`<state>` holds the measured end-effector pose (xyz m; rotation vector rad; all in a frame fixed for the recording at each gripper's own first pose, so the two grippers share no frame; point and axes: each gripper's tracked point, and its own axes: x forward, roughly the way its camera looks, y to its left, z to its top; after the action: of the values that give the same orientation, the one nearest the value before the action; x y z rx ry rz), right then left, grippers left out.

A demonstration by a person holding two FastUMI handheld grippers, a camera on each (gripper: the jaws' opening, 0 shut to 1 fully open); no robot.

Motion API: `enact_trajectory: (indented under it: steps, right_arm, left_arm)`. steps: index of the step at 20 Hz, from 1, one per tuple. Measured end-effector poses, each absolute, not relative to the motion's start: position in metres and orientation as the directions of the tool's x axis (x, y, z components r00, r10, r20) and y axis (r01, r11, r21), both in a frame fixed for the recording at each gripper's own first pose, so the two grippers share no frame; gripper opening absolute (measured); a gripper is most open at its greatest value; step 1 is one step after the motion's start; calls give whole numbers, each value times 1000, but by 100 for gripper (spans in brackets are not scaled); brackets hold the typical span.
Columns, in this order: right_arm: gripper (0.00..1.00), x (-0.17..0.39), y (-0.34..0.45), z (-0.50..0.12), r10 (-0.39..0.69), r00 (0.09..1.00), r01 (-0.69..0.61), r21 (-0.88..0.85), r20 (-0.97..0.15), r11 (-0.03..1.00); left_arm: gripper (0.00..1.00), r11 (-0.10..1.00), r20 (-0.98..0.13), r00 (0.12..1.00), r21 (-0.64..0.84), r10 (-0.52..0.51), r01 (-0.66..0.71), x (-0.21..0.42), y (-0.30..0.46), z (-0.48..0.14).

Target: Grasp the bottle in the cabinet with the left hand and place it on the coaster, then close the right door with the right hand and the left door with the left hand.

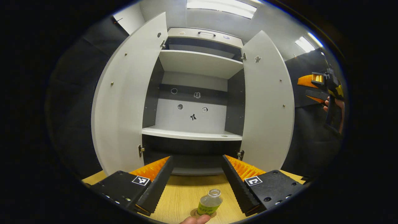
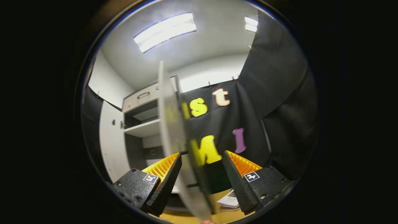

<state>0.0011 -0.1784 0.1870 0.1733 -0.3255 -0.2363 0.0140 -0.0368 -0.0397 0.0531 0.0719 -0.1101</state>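
Bottle (image 1: pixel 210 202) sits on coaster (image 1: pixel 203 214) low in frame, left claw (image 1: pixel 196 183) open and empty above it, right claw (image 2: pixel 201 180) open, straddling right door (image 2: pixel 174 146) edge to push it closed.

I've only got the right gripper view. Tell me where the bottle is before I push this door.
Observer: The bottle stands upright on the coaster, on the wooden table in front of the cabinet.
Operator: Report the left claw.
Observer: The left claw is open, with its fingers on either side of the bottle and not touching it.
Operator: Place my claw against the door.
Observer: Your right claw sits on the outer side of the right door, at about the height of the upper shelf.
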Motion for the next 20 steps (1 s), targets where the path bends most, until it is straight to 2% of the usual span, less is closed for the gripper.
enact_trajectory:
  steps: [1,2,3,7,8,9,13,20]
  right_arm:
    - [82,10,-183,186,-267,923,219,190,277,957]
    - [82,17,-185,188,-268,924,227,176,272,958]
    - [82,24,-188,188,-272,926,236,160,261,958]
    - [82,39,-187,177,-297,932,280,109,206,954]
    - [78,38,-185,181,-303,925,286,103,230,953]
    - [82,39,-183,179,-305,925,292,91,225,952]
    - [82,37,-171,181,-282,934,272,74,219,959]
    - [81,67,-77,167,-33,989,19,96,146,995]
  left_arm:
    - [95,993,-82,991,46,-106,110,14,-36,-42]
    - [90,994,-87,991,43,-101,105,13,-35,-44]
    - [95,994,-92,991,42,-94,98,12,-33,-46]
    - [95,996,-109,991,40,-74,78,10,-25,-53]
    - [95,996,-113,991,43,-69,74,10,-23,-54]
    - [95,996,-115,991,45,-67,73,10,-21,-55]
    - [95,995,-115,991,50,-75,81,12,-18,-54]
    - [95,998,-103,993,28,-52,55,10,-9,-48]
